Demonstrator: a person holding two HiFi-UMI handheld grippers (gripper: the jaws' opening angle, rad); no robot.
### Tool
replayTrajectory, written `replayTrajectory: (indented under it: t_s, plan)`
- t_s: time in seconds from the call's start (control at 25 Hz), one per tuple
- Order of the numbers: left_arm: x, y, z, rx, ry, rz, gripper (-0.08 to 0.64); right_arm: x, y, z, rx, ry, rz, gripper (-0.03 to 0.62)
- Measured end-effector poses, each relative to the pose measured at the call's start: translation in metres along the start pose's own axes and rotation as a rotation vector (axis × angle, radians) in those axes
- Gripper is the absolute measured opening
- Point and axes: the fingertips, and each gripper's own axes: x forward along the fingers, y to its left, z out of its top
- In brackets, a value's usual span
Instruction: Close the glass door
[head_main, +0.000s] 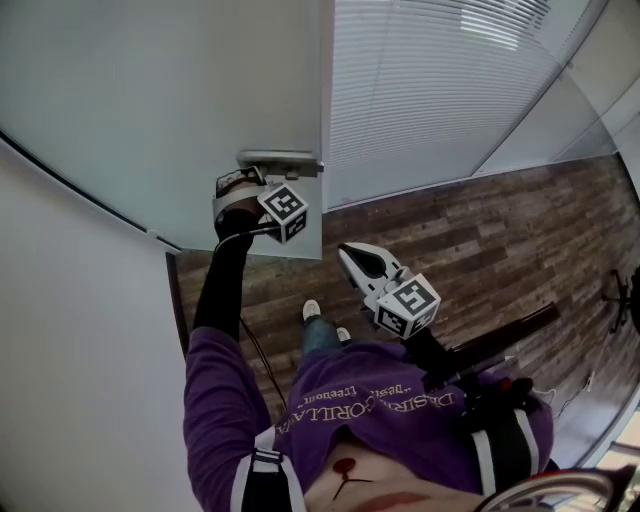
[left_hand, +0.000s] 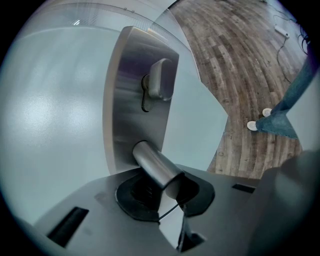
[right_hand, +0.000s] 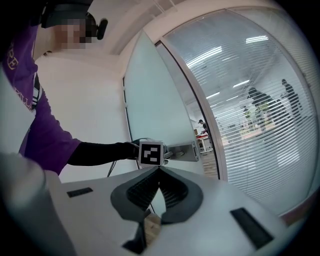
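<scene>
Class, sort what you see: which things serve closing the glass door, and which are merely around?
For the job: glass door; door handle; left gripper, clamped on that handle.
Merely around: right gripper, shut and empty; window blinds; wooden floor.

Your left gripper is at the glass door's right edge, with the lever handle between its jaws. The thumb-turn shares the handle's plate. Your right gripper hangs nearer, right of the door, over the floor. Blinds lie far right.
</scene>
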Motion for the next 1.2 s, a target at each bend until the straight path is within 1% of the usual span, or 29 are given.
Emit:
replayTrajectory:
  t_s: [0.2,0.4,0.6,0.72,0.8,0.96,1.2]
  plan:
    - [0.004,-0.001,-0.001,-0.017,0.01,0.01,0.046,0.006,0.001,0.002,-0.011,-0.011,-0.01,-0.011]
    - [0.015,0.006,0.005,-0.026,0.015,0.012,0.044,0.019,-0.008,0.003,-0.007,-0.019,-0.031,-0.011]
    - [0.011,0.004,-0.001,-0.048,0.026,0.03,0.044,0.024,0.006,-0.001,-0.02,-0.033,-0.044,-0.011]
    - [0.022,0.006,0.004,-0.051,0.023,0.031,0.044,0.035,0.0,-0.004,-0.022,-0.04,-0.061,-0.011]
    - [0.036,0.019,0.016,-0.042,0.016,0.017,0.044,0.049,-0.016,0.004,-0.008,-0.038,-0.078,-0.011]
    - [0.066,0.066,0.04,-0.026,0.01,-0.012,0.044,0.086,-0.058,0.038,0.019,-0.028,-0.104,-0.011]
    - [0.087,0.087,0.054,-0.022,-0.023,-0.017,0.043,0.117,-0.072,0.047,0.023,-0.032,-0.134,-0.011]
